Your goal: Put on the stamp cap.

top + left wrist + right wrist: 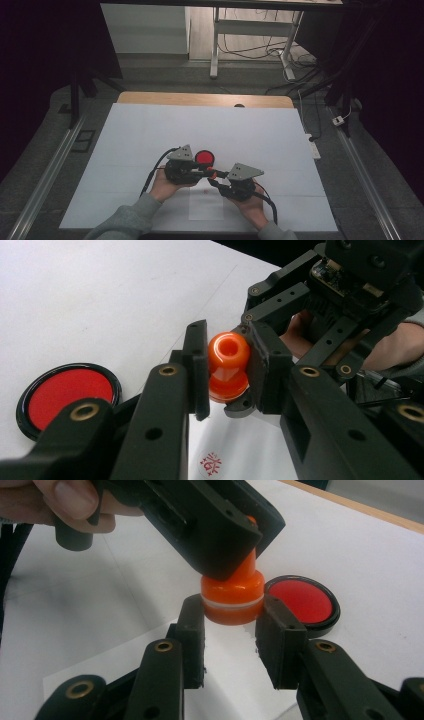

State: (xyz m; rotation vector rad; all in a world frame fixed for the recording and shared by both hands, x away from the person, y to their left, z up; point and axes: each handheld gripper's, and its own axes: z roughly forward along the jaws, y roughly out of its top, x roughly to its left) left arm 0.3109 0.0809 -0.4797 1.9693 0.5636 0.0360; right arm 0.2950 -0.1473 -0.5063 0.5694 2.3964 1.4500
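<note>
Left hand-held gripper (227, 370) clamps the orange stamp (228, 365) by its handle above the bench (150, 130), near the red ink pad (204, 158). Right hand-held gripper (230, 630) – jaws spread around its base, not gripping. Risk: closing off-centre twists the stamp out – smudging the paper (206, 210).
</note>
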